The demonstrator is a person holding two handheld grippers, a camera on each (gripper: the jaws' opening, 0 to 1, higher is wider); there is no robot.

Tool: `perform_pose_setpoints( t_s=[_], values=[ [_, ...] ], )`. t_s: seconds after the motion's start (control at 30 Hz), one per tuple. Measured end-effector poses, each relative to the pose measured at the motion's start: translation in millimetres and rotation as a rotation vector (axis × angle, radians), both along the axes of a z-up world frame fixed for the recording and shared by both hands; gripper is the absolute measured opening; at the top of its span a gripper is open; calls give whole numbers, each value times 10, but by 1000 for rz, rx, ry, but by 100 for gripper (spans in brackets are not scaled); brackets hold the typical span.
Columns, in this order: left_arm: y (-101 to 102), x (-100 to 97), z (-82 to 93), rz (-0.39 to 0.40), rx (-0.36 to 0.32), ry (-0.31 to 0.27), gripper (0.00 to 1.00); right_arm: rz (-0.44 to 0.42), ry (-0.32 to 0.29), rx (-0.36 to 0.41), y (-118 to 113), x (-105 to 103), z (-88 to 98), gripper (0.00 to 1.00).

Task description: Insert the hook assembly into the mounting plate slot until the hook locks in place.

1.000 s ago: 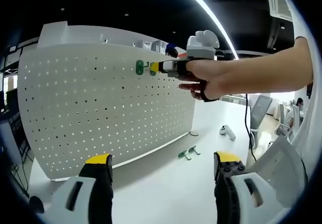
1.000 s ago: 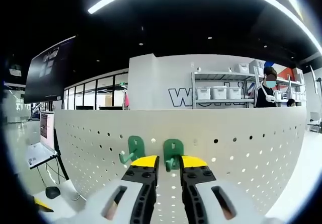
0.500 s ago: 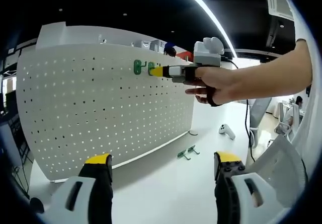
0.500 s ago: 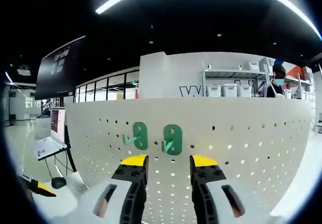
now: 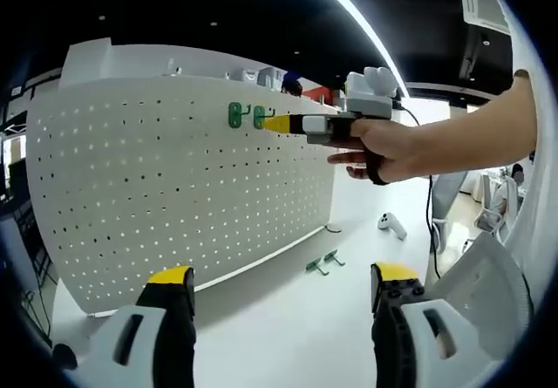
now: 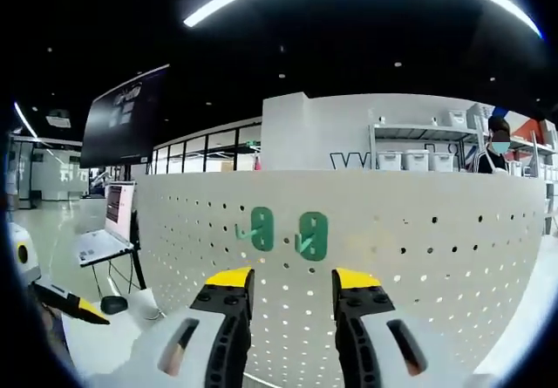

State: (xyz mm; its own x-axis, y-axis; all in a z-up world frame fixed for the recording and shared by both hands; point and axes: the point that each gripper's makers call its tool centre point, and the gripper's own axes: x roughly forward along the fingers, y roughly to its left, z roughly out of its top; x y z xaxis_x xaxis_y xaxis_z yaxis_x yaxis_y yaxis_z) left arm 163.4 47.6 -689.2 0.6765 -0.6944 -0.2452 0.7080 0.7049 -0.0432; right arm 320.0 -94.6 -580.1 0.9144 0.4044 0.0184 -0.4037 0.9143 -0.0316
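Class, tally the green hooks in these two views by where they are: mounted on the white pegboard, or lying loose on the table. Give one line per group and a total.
Green hooks mounted on the pegboard: 2, a left one and a right one
Green hooks lying loose on the table: 2, one beside the other
Total: 4

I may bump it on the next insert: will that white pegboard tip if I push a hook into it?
Probably some risk. The pegboard stands upright on the table as a thin panel, so a hard push near its top edge, where the two green hooks hang, could rock it. What braces it behind is hidden. The spare hooks on the table look light.
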Motion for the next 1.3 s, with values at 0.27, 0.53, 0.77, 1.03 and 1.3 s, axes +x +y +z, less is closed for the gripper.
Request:
perform_pose_setpoints(
  t_s=[0.27, 0.53, 0.77, 1.03, 1.3],
  values=[
    [4, -1, -26, -3, 2, 5, 85, 62, -13, -36, 14, -211, -44, 42],
    [11, -27, -98, -7, 10, 20, 86, 86, -13, -16, -44, -386, -90, 45],
    [46, -63, -160, -9, 22, 30, 85, 97, 11, -21, -110, -555, -236, 46],
    [69, -113, -285, -13, 41, 50, 85, 99, 40, -14, -197, -750, -405, 46],
    [73, -166, -352, -15, 47, 64, 86, 79, 68, -16, -299, -917, -577, 49]
  ],
)
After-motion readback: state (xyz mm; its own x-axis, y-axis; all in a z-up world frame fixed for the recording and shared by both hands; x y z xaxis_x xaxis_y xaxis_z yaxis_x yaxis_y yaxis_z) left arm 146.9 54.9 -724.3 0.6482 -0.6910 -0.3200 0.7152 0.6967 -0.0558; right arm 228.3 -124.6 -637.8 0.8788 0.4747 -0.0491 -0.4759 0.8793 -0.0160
